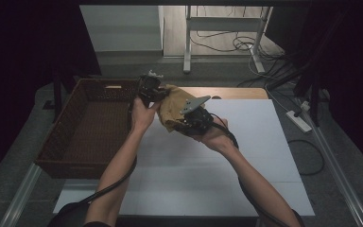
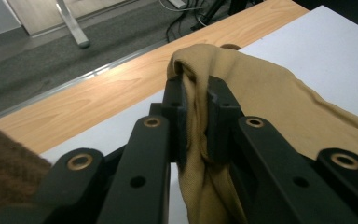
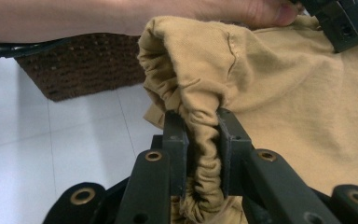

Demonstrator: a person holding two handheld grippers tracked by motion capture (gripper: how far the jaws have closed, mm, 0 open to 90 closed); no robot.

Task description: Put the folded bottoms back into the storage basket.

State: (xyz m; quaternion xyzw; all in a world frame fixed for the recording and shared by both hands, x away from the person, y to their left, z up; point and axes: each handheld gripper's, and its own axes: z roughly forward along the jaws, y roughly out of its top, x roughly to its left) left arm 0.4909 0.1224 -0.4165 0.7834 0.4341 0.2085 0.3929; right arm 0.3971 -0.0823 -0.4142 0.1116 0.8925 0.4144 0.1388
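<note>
A tan cloth (image 1: 171, 109) hangs bunched between my two grippers, lifted above the white sheet (image 1: 246, 161). My left gripper (image 1: 157, 93) is shut on the cloth's far edge; in the left gripper view a fold of the cloth (image 2: 270, 93) is pinched between the pads of that gripper (image 2: 196, 121). My right gripper (image 1: 185, 122) is shut on the near side. In the right gripper view a gathered roll of the cloth (image 3: 279, 102) is squeezed between the pads of that gripper (image 3: 201, 149), with the left hand (image 3: 121, 16) and the left gripper's jaw across the top.
A brown wicker basket (image 1: 64, 137) stands at the left of the table, its near wall (image 3: 84, 65) behind the cloth in the right gripper view. Bare wood tabletop (image 2: 88, 102) runs along the far edge. Cables and a power strip (image 1: 298, 120) lie on the floor at right.
</note>
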